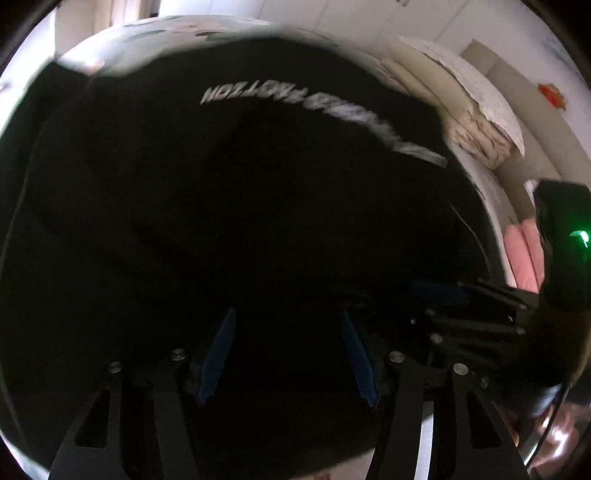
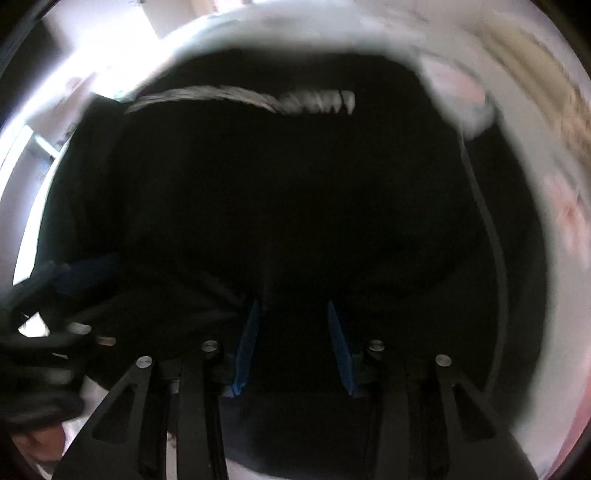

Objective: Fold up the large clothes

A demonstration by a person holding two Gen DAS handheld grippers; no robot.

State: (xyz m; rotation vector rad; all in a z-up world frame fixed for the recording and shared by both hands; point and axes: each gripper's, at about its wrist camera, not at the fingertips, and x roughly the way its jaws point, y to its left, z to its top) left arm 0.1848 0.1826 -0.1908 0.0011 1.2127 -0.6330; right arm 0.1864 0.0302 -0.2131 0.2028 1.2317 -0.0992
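Right below both grippers, a black garment [image 1: 229, 206] with white lettering [image 1: 317, 110] lies spread over a pale bed [image 1: 177, 29], filling most of each view. The left gripper [image 1: 288, 354] and the right gripper [image 2: 291, 343] sit side by side over its near part, jaws apart with dark cloth between the blue pads [image 2: 246, 347]; whether they touch it I cannot tell. Pale bed shows beyond the far and right edges, where pillows [image 1: 476, 122] lie.

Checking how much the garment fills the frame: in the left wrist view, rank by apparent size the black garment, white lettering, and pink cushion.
1. black garment
2. white lettering
3. pink cushion, partly hidden, so its rank against the lettering is unsure.
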